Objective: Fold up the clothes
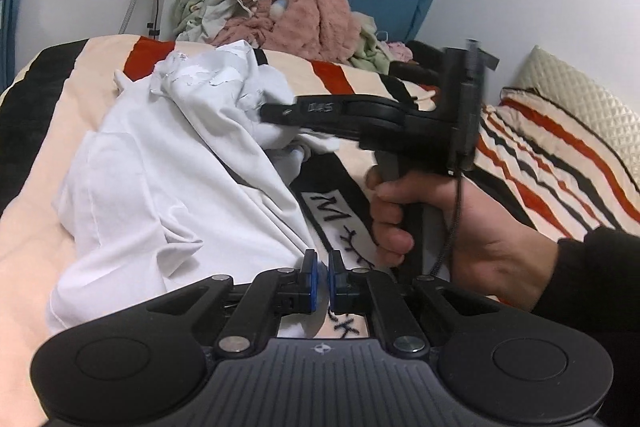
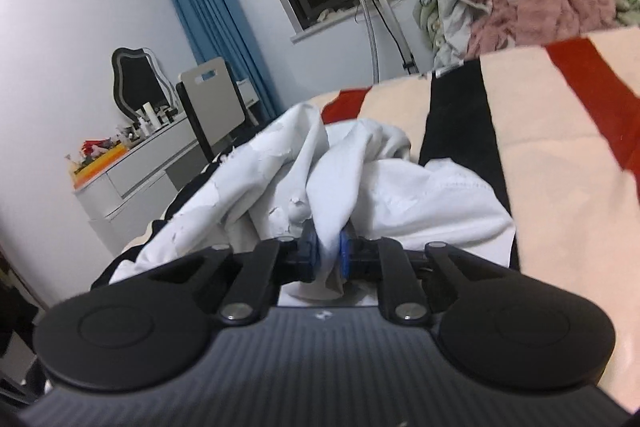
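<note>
A white garment [image 1: 168,163] lies crumpled on the striped bed cover [image 1: 48,155]. My left gripper [image 1: 322,259] is at its near edge, jaws nearly together; a corner of white cloth appears pinched at the tips. The right gripper [image 1: 276,115], held by a hand [image 1: 432,219], grips a bunched part of the garment at mid-right. In the right wrist view, my right gripper [image 2: 328,247] is shut on a fold of the white garment [image 2: 360,183], cloth passing between the blue pads [image 2: 344,247].
A pile of pink, grey and green clothes [image 1: 280,7] sits at the far end of the bed. A quilted pillow [image 1: 576,107] lies right. A dresser [image 2: 132,171] with a mirror and a chair [image 2: 212,107] stand left of the bed.
</note>
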`<action>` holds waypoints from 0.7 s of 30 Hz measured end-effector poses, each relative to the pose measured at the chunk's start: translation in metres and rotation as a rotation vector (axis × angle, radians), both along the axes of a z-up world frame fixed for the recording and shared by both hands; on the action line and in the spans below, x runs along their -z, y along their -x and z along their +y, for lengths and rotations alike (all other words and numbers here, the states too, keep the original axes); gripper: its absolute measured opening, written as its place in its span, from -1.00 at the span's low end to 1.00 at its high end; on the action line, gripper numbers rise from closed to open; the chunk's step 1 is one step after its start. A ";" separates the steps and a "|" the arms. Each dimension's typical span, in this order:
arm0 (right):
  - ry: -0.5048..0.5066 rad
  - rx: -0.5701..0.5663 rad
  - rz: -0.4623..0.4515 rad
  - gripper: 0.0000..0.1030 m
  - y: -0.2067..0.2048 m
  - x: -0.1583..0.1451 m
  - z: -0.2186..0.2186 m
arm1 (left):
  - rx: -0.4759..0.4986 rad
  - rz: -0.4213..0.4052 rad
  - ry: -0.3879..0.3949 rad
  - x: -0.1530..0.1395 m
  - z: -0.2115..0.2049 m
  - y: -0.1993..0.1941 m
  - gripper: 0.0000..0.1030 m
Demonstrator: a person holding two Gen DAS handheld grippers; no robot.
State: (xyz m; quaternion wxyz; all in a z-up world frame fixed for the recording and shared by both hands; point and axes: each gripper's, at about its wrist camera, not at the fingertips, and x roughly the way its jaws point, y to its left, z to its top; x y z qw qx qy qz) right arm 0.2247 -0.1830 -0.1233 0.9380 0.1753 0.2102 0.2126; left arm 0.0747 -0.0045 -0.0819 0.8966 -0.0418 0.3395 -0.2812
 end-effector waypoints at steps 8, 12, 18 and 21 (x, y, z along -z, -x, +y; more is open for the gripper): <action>-0.044 0.293 -0.152 -0.79 0.054 -0.051 -0.068 | 0.029 -0.102 0.109 -0.019 0.006 0.014 -0.72; -0.046 0.522 -0.148 -0.79 0.100 -0.063 -0.117 | 0.001 -0.133 0.172 -0.027 0.015 0.019 -0.48; -0.074 0.816 0.091 -0.80 0.135 -0.042 -0.179 | -0.087 -0.135 0.162 -0.032 0.021 0.021 -0.14; -0.156 0.843 0.202 -0.76 0.142 -0.024 -0.195 | -0.116 -0.122 0.127 -0.032 0.019 0.016 -0.04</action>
